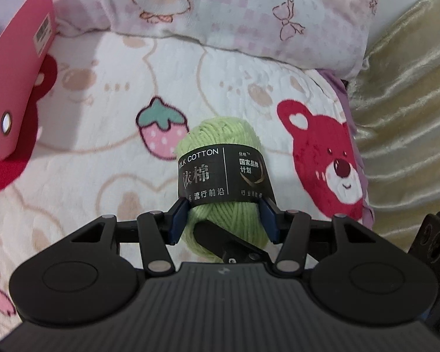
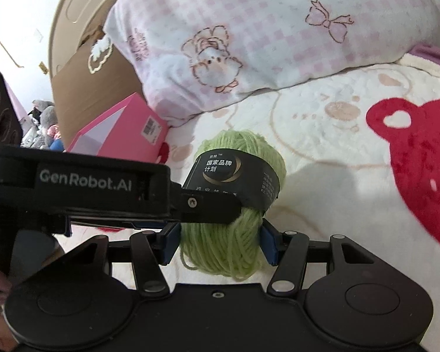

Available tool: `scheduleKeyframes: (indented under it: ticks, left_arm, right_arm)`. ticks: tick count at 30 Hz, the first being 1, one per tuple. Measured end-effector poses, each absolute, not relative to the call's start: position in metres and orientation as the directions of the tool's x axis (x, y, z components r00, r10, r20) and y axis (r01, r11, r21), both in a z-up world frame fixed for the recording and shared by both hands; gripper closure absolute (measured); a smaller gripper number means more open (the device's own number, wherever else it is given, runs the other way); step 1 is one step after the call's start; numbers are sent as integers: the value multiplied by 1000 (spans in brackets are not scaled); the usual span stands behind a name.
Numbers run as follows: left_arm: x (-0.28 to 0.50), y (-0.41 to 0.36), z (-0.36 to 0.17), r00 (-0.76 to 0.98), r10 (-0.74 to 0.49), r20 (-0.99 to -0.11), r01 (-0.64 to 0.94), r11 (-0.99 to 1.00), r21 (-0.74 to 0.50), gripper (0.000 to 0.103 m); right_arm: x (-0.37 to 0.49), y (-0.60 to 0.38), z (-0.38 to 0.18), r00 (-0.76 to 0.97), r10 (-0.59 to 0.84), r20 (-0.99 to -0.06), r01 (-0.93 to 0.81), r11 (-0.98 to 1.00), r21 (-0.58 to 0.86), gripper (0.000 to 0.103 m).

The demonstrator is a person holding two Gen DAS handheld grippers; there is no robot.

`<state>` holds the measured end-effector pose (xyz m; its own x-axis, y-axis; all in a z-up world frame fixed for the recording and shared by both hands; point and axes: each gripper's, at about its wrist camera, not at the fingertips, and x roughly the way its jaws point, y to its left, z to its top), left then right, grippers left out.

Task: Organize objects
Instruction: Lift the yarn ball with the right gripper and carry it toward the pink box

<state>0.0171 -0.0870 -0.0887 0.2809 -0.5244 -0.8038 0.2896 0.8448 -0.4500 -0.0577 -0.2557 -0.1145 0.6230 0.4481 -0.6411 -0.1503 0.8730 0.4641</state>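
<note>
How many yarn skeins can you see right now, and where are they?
1. A green yarn skein, with a black label band, is held above the blanket between the pads of both the left gripper and right gripper. The pink box may hide others.

A bedroom in a home: a fleece blanket printed with red bears and strawberries covers the bed, a pink checked pillow lies at its head, and a cardboard box stands beside the pillow.
</note>
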Motion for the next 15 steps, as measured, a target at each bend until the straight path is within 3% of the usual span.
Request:
scheduleKeyframes:
  ticks: [15]
  left_arm:
    - [-12,-56,-84,317,-544,-777,329,832,-447,51]
  right_arm:
    - [-82,-217,-102,649,410,-641,-244,910,335,42]
